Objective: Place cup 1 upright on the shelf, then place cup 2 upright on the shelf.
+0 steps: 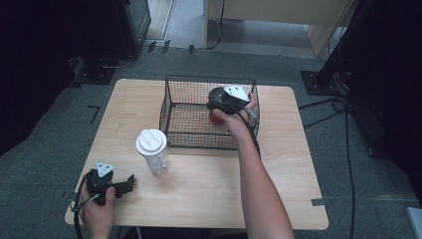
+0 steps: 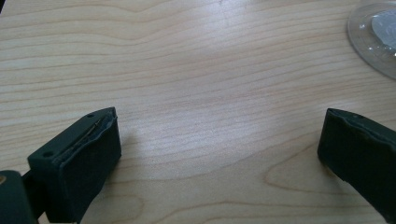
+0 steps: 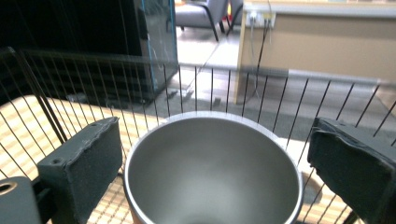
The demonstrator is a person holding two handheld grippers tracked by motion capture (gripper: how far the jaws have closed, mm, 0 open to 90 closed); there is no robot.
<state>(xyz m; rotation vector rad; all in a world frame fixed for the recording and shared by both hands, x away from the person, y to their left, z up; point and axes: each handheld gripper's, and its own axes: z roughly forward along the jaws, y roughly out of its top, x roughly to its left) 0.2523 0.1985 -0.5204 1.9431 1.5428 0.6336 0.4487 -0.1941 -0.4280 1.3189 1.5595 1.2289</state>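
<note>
Right now the right gripper (image 1: 219, 105) is down inside the black wire basket (image 1: 171, 107), which sits at the far middle of the light wooden table (image 1: 209, 194). Its jaws stand wide apart, one on each side of a red cup with a shiny grey metal inside (image 3: 212, 172). The cup stands upright on the basket floor, toward the right wall of the basket. In the high view a bit of its red side (image 1: 216, 118) peeks out under the hand. In the right gripper view the two pads look near the cup's rim, but I cannot tell if they touch it yet.

The job in hand looks like grabbing the cup so it can be lifted out of the basket. To do it well, the jaws should go a little lower, so the pads meet the side of the cup and not just the thin rim. The cup should sit right in the middle between them. Then squeeze slowly, so the round cup does not slip or tip. Lift straight up, so it does not bump the wire walls.

The left gripper (image 1: 130, 181) rests near the front left corner of the table. Its jaws are wide too, with nothing between them. A clear plastic bottle with a white lid (image 1: 152, 151) stands just in front of the basket, near the left gripper.
</note>
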